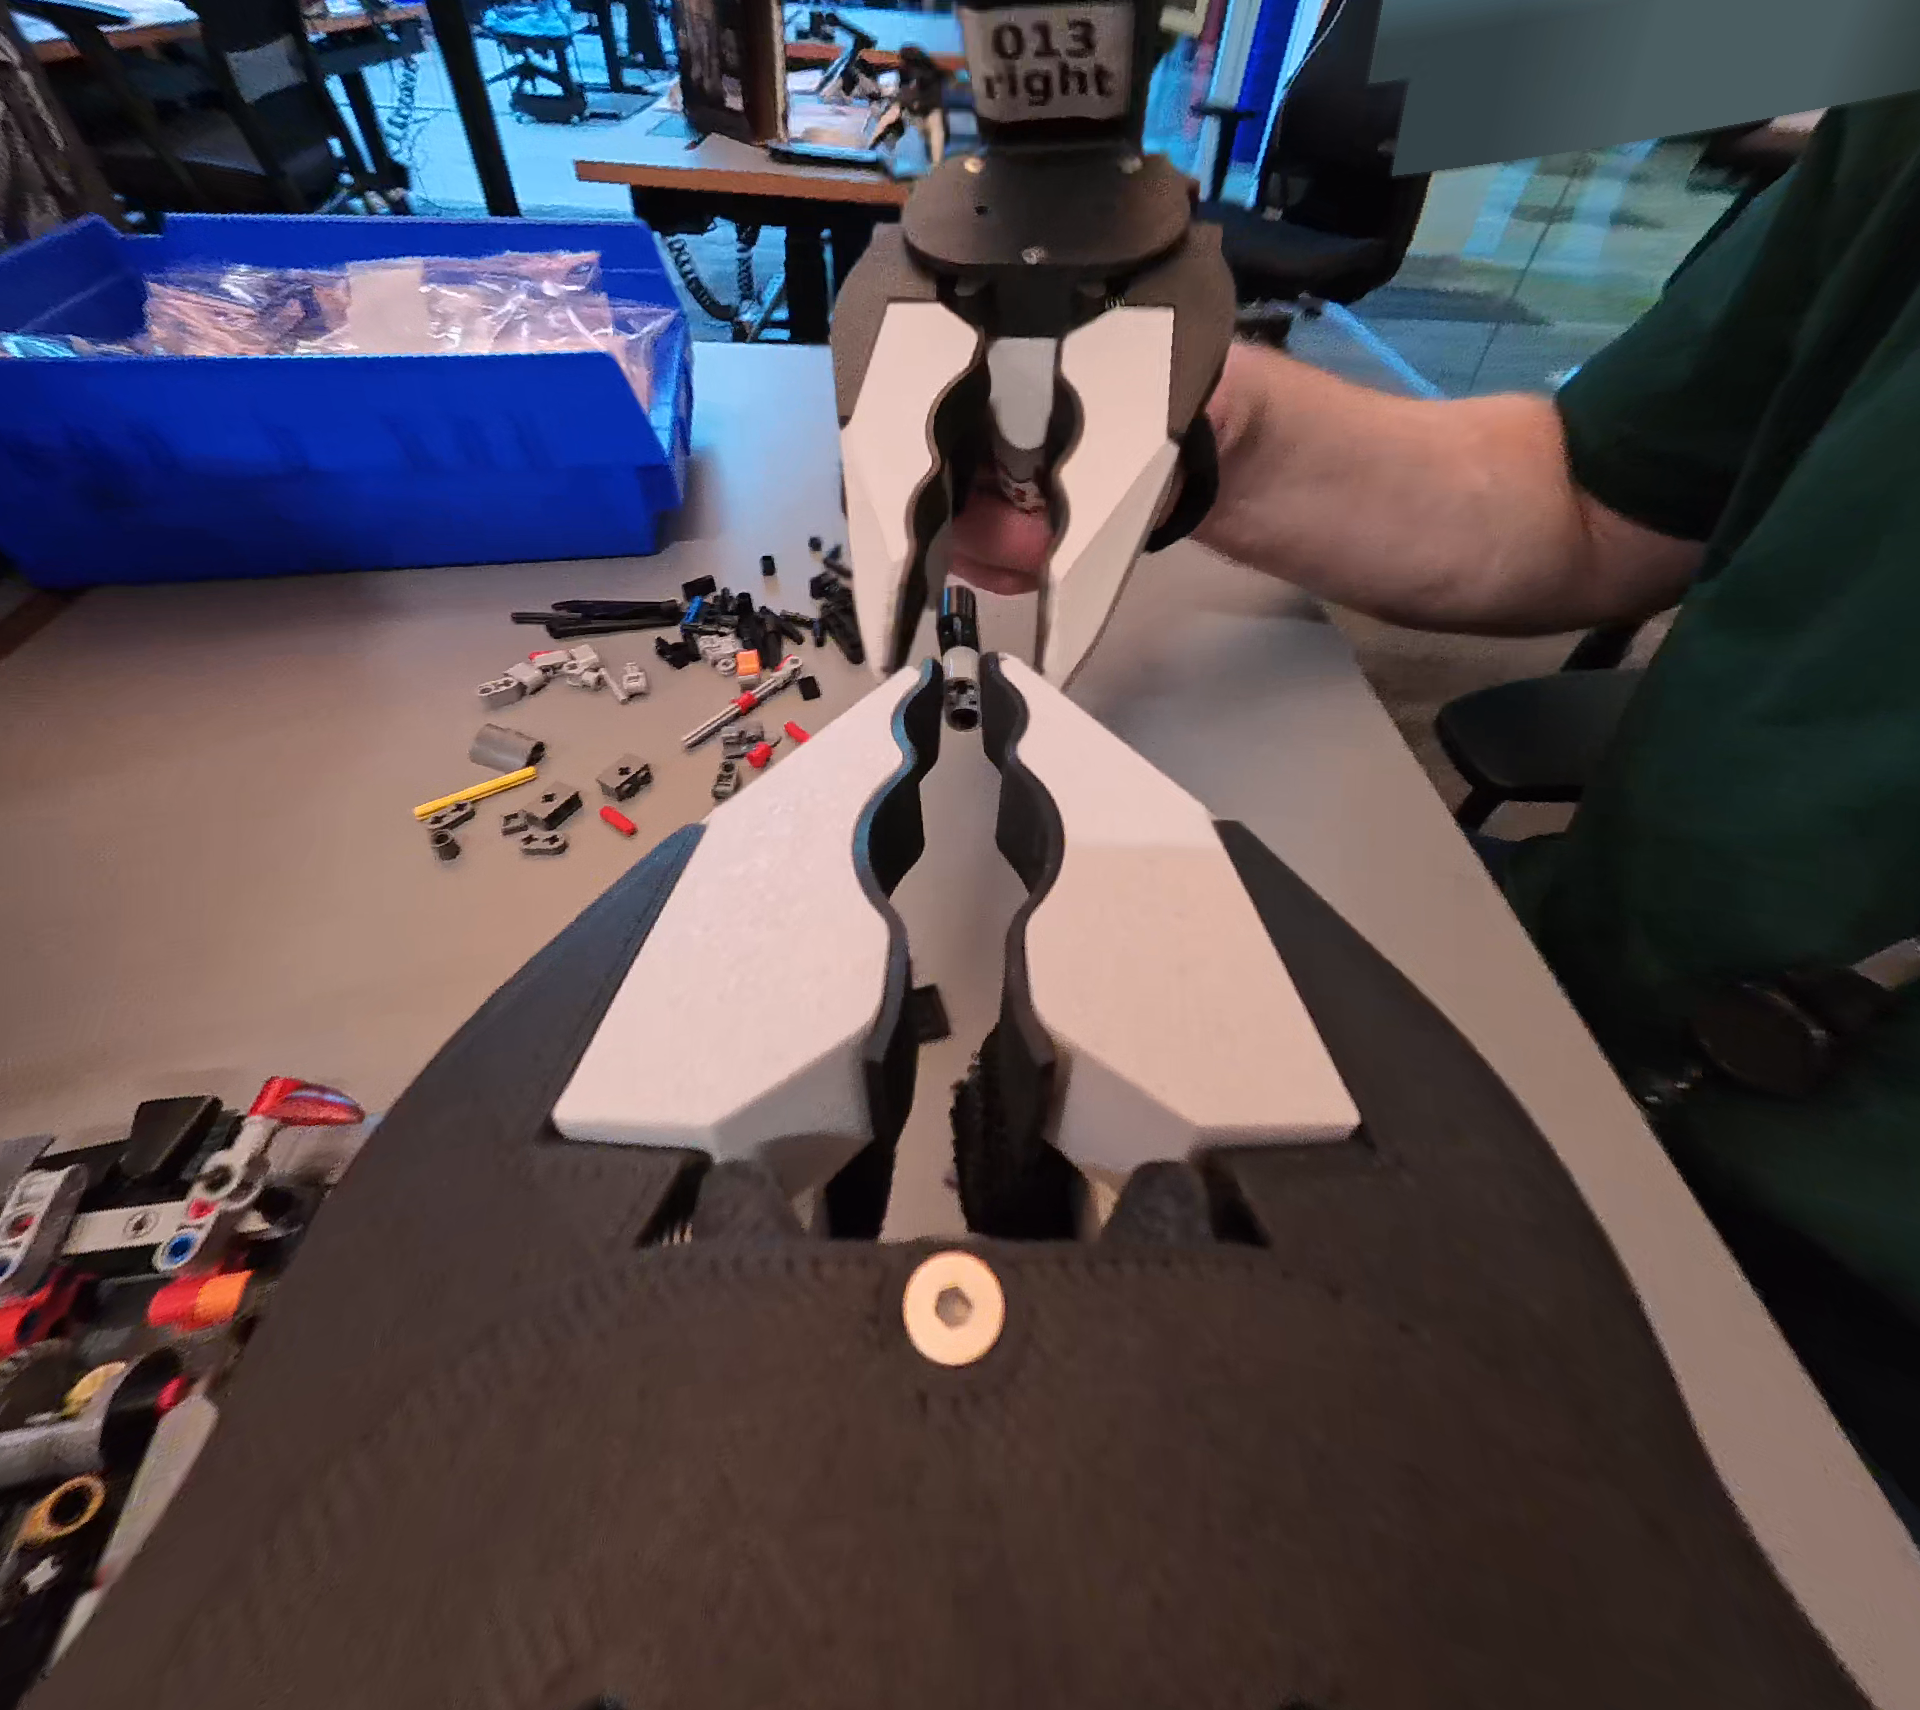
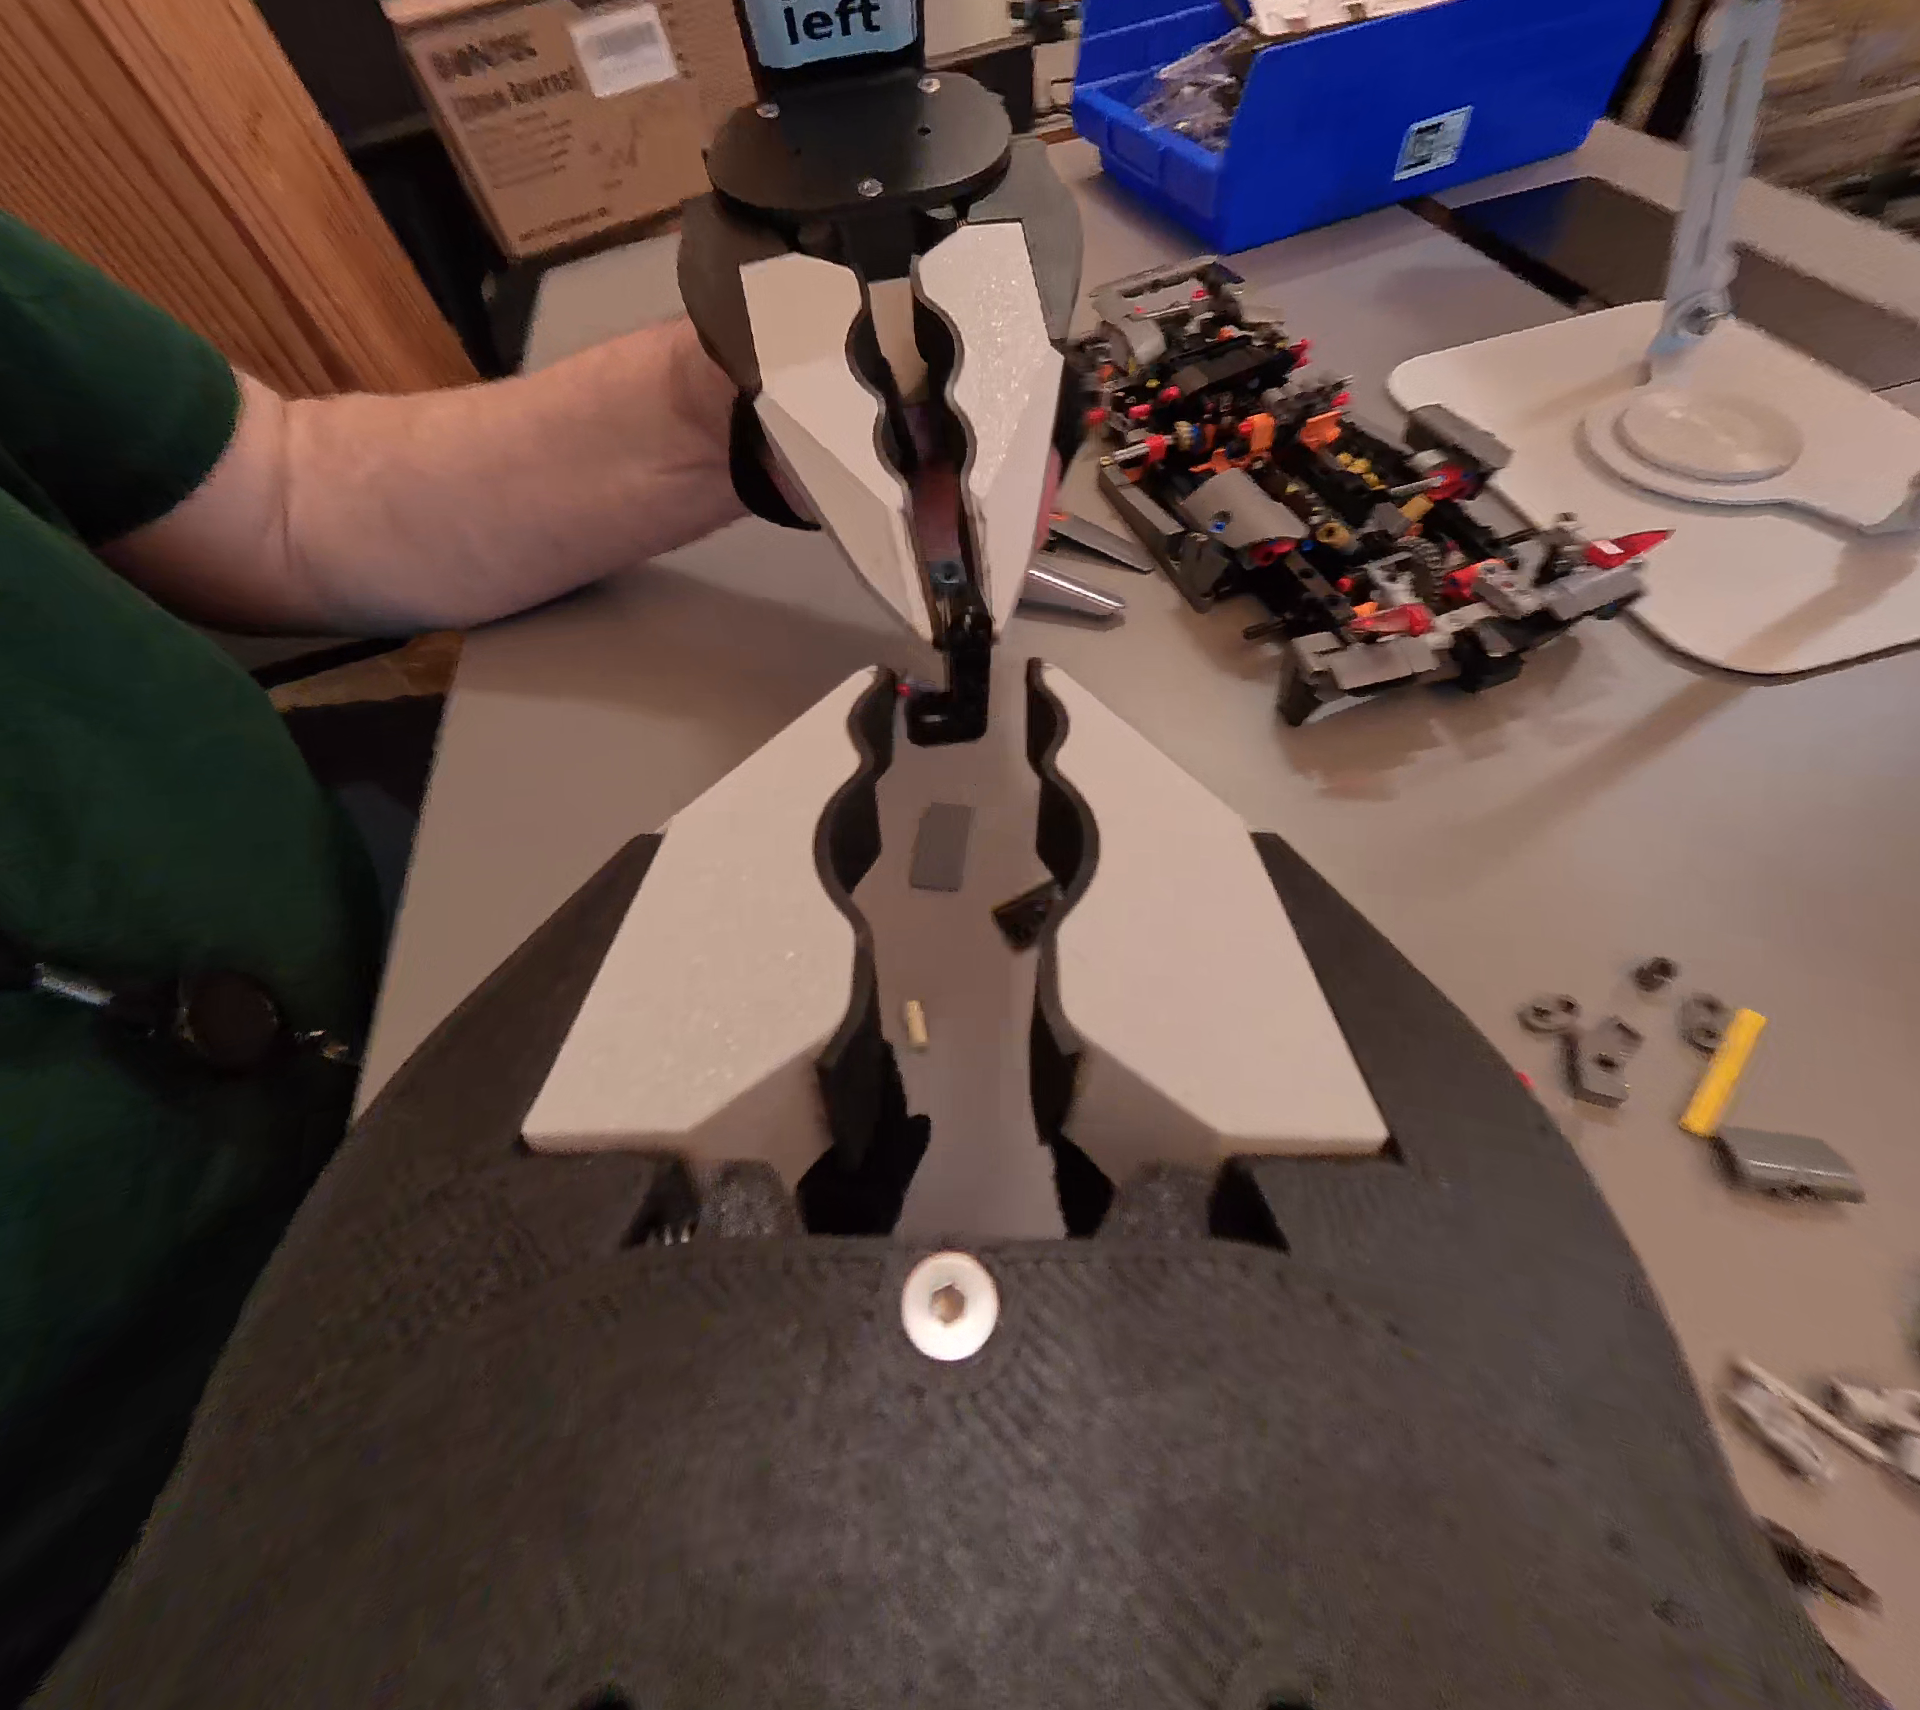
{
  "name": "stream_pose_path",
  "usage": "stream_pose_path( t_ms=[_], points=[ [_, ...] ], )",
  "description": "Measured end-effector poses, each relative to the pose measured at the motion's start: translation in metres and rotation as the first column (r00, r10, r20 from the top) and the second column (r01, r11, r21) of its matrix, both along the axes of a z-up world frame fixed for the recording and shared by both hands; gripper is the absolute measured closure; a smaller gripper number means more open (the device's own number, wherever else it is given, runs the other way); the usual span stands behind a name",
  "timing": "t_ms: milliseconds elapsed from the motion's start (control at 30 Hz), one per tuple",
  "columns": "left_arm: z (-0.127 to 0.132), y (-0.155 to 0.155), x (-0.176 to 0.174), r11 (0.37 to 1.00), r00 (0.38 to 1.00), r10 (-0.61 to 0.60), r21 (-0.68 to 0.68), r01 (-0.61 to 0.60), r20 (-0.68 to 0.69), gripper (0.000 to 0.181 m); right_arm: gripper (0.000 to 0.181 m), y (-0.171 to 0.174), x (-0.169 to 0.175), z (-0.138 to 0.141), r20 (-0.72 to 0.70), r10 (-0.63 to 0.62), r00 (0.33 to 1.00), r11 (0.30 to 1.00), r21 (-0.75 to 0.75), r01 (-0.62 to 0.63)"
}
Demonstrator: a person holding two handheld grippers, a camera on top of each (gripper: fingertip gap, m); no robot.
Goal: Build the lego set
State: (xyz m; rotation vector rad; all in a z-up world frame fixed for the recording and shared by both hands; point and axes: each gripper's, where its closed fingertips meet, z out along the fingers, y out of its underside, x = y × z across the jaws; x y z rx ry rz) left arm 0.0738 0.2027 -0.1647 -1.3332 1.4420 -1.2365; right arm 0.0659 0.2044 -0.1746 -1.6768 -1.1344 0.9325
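Your grey worktop (image 2: 1351, 881) carries everything. The biggest item is the blue plastic bin (image 1: 332, 434), glossy and hard-edged, stuffed with crinkled clear bags. Next comes the half-built lego chassis (image 2: 1361, 507), a long, dense frame of black and grey beams dotted with red, orange and blue pins; it lies flat just to the side of both tools.

Your left gripper (image 1: 961, 684) and right gripper (image 2: 961, 694) face each other tip to tip above the worktop, each with matte white, faceted fingers lined by wavy black rubber pads, set in a coarse black printed body. The left jaws stand narrow and pinch a small black-and-grey lego piece (image 1: 958, 668), a slim stack ending in a grey bush with a round hole; it pokes out past the fingertips. The right jaws stand somewhat apart, their tips on either side of that piece; whether they touch it you cannot tell.

Loose parts (image 1: 623, 725) lie scattered between the bin and the grippers: small grey connectors, black pins, red bushes and a thin yellow axle (image 1: 476, 794).
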Motion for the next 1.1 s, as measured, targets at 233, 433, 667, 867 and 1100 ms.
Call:
stream_pose_path(
  t_ms=[233,433,667,867,1100],
  points=[
    [0.005,-0.005,-0.002,1.000,0.999,-0.027,0.016,0.027,0.027,0.176,0.166,-0.006,-0.007,-0.001,0.090,-0.006,0.996,0.999,0.051,0.002],
    [0.011,-0.008,-0.004,0.999,0.997,-0.046,0.025,0.044,0.059,0.176,0.163,-0.012,-0.009,0.015,-0.071,0.042,0.997,0.999,-0.027,-0.044],
    [0.015,-0.010,-0.005,0.998,0.994,-0.065,0.025,0.063,0.091,0.176,0.174,-0.010,-0.005,0.021,-0.147,0.026,0.989,0.997,-0.067,-0.036],
    [0.018,-0.009,-0.005,0.998,0.991,-0.063,0.003,0.063,0.115,0.176,0.176,-0.009,-0.006,0.023,-0.168,0.011,0.986,0.999,-0.034,-0.017],
    [0.020,-0.012,-0.002,0.998,0.992,-0.050,0.040,0.045,0.114,0.175,0.176,-0.012,-0.003,0.027,-0.266,0.000,0.964,1.000,-0.027,-0.007]
  ],
)
